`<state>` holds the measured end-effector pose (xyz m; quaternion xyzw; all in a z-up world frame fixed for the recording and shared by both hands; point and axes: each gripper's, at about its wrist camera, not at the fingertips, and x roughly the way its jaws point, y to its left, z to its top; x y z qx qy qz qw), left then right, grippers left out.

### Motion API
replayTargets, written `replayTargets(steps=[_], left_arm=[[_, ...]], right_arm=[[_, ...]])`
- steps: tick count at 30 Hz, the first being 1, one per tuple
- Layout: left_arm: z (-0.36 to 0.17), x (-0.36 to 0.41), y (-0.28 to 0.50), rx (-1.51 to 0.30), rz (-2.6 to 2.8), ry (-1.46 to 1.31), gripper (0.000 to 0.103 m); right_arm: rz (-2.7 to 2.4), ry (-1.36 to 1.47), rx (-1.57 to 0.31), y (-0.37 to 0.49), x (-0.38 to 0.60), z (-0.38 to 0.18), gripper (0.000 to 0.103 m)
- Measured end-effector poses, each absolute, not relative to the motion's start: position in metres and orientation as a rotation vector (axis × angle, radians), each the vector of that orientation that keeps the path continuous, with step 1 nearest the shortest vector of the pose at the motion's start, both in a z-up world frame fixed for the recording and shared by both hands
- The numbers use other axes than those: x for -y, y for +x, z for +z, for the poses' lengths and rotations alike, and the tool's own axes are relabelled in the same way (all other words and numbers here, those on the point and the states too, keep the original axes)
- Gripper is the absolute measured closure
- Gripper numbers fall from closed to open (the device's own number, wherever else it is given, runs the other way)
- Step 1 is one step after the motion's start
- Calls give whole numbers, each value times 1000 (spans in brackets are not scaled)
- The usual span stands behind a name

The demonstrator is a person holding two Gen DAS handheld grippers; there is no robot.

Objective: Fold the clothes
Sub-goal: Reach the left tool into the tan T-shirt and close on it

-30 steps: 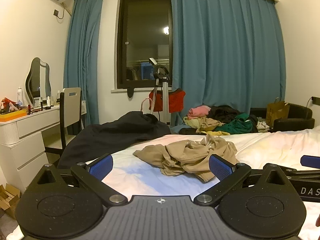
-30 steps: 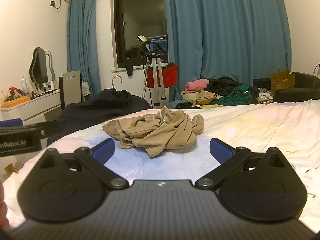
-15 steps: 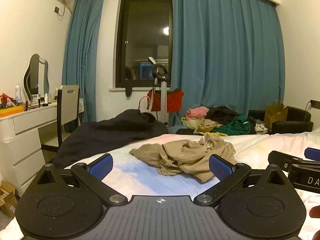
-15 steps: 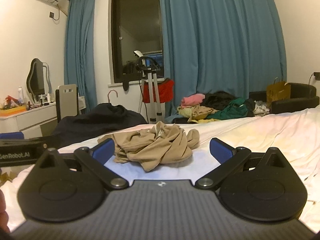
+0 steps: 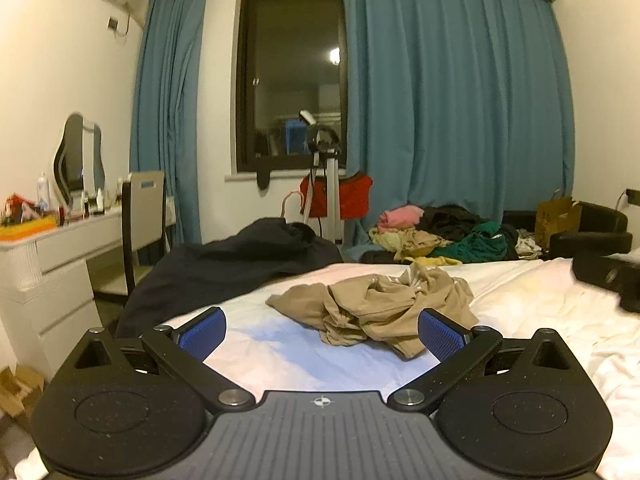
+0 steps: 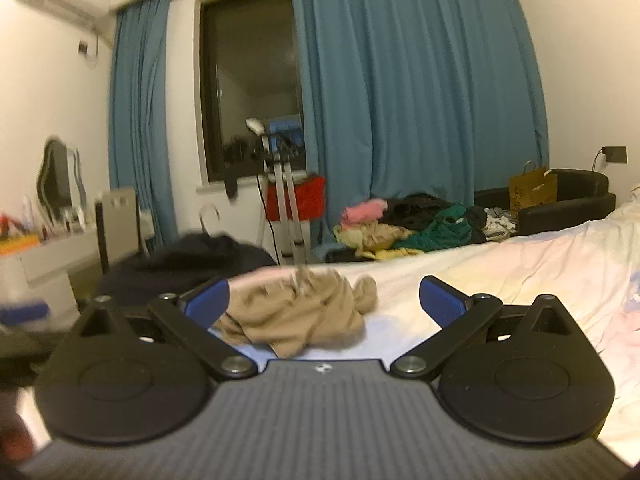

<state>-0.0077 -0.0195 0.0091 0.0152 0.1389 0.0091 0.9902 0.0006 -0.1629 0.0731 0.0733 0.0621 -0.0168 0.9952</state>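
Right wrist view motion-blurred; tan garment (image 6: 304, 316) crumpled on bed (image 6: 520, 264), detail smeared. Left gripper (image 5: 322, 330) and right gripper (image 6: 324, 300) both spread wide, holding nothing, short of cloth

A crumpled tan garment (image 5: 380, 308) and dark clothing (image 5: 236, 264) lie on the white-sheeted bed (image 5: 532, 320).

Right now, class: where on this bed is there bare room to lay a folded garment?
Bare sheet lies right of the tan garment, toward the bed's far side, and between it and the left gripper. Crowded: the black clothing at the left edge.
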Motion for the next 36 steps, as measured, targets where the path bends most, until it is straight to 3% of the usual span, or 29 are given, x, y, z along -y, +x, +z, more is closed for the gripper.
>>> replayTargets(steps=[6, 12, 25, 28, 32, 36], left_arm=[[30, 24, -10, -282, 51, -9, 0], [4, 37, 11, -318, 33, 99, 0], [-68, 21, 184, -674, -81, 111, 7], [-85, 23, 219, -644, -87, 124, 12], [-109, 31, 256, -561, -86, 186, 25], [-120, 22, 281, -494, -156, 112, 25]], right_arm=[[-48, 174, -70, -15, 174, 102, 0], [-45, 248, -140, -1, 191, 88, 0], [12, 336, -308, 49, 208, 14, 0], [27, 382, -362, 70, 210, -4, 0], [39, 400, -410, 92, 208, -27, 0], [54, 409, -440, 108, 203, -44, 0]])
